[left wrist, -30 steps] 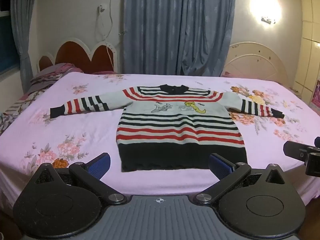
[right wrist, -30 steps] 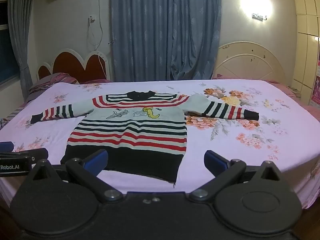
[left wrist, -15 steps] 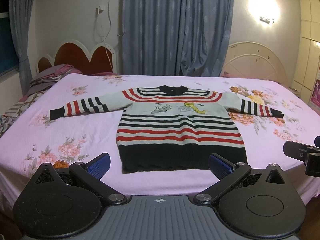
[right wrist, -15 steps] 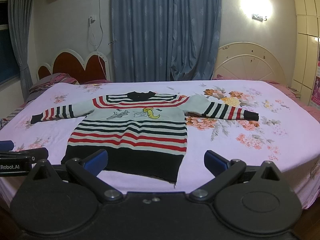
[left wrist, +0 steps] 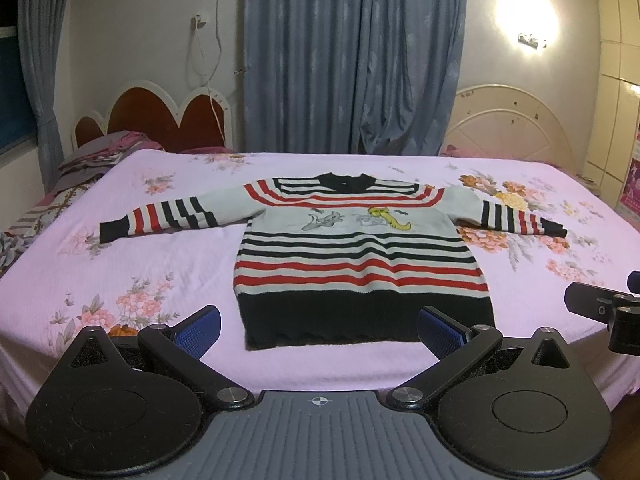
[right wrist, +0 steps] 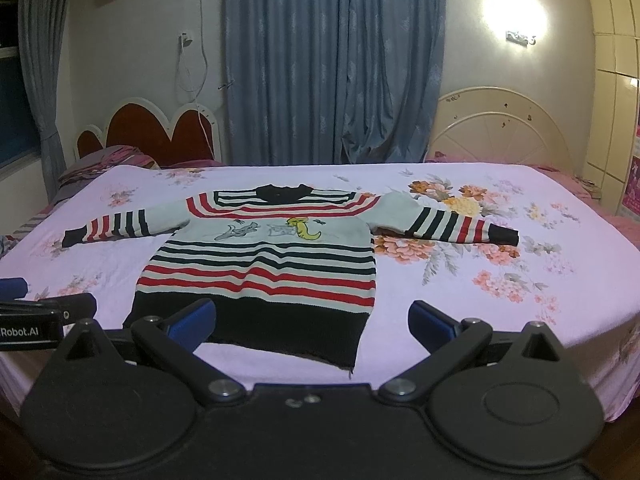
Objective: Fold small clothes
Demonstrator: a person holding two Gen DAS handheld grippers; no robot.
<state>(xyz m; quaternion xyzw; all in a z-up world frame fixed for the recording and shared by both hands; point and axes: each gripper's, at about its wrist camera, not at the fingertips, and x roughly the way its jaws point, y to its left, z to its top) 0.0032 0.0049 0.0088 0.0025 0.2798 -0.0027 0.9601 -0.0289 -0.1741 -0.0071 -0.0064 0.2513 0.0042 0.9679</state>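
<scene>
— So, nearest first: where are the grippers?
— Left gripper and right gripper both hover level at the near bed edge, blue pads spread wide, gripping nothing.
— And the garment?
— Just beyond them the striped red, black and white knitted sweater lies flat, face up, on the pink floral bedsheet. Black hem near, collar far; sleeves stretched out left and right.
— Room around it?
— Bare sheet on every side, widest beyond each sleeve, up to the blue curtains.
</scene>
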